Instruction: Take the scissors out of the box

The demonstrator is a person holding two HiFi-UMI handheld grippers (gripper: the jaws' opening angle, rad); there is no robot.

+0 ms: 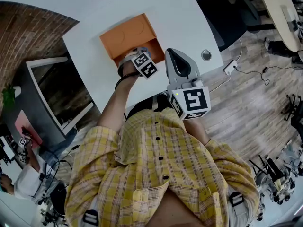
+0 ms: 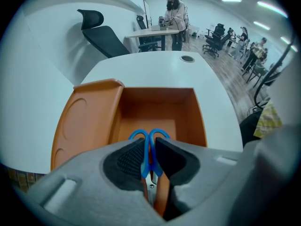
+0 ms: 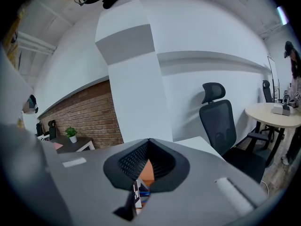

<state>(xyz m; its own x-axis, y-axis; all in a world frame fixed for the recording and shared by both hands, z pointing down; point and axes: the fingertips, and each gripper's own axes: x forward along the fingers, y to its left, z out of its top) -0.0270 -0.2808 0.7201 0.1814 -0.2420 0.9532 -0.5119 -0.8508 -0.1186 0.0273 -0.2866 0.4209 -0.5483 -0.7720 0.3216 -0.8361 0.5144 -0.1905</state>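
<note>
- scissors: two blue loop handles, with a bit of grey blade and the pivot showing below them. They're pinched between the left gripper pads and sit over the near part of the orange box interior.
- box is open, its lid lying flat on the left, on the white table.
- left forearm is stretched forward and the gripper dips into the box's near edge.
- right gripper: jaws together and empty, held just right of the box.
</note>
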